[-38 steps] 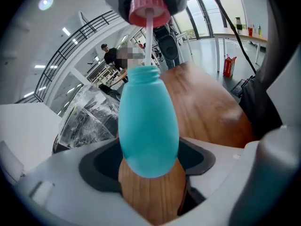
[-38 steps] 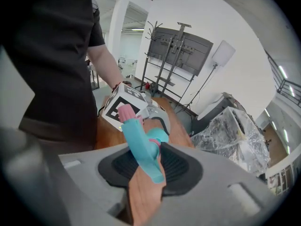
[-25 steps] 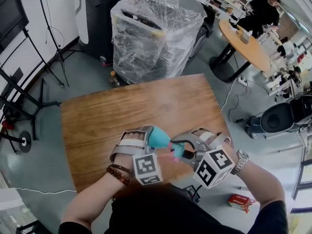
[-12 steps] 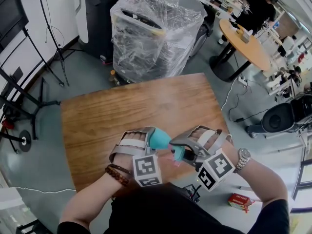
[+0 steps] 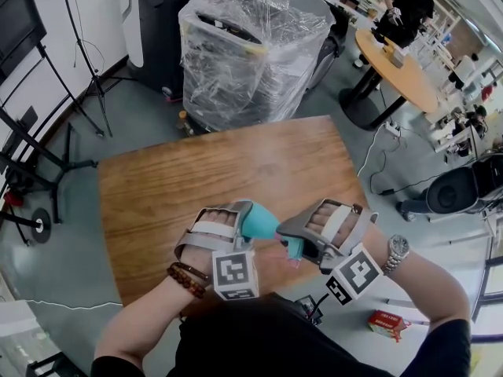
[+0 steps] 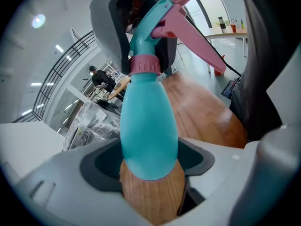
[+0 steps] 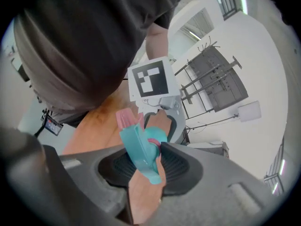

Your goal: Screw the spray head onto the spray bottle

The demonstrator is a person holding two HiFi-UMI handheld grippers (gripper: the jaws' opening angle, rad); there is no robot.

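1. Over the near edge of the tabletop (image 5: 196, 171), roughly midway along it, the spray bottle (image 6: 149, 126) is held up off the wood. It's tilted between the two tools rather than standing.
2. The left tool (image 6: 149, 163) is clamped on the fat lower end of the bottle, a pad pressing on each side. The jaws stand wide only because the body is wide.
3. The right tool (image 7: 148, 166) is closed on the spray head (image 7: 141, 149), pinching its teal body with the trigger poking out past the pads.
4. Done so far: the head is already on the neck. The pink collar (image 6: 145, 65) sits right against the bottle's shoulder, with no gap I can spot, so lining up and starting the thread looks finished.
5. Left to do: honestly, the fisheye views don't show whether the collar is screwed fully home. My guess is we're late in the twisting, with maybe a last snug-up to go before letting go of the head.
6. Looks-wise, it's an opaque teal plastic bottle, smooth and teardrop-shaped, narrowing up to the neck. The collar ring is pink, and the head is teal with a long pink trigger (image 6: 193, 32) angled off to one side. Since it's opaque, there's no telling if there's liquid inside.
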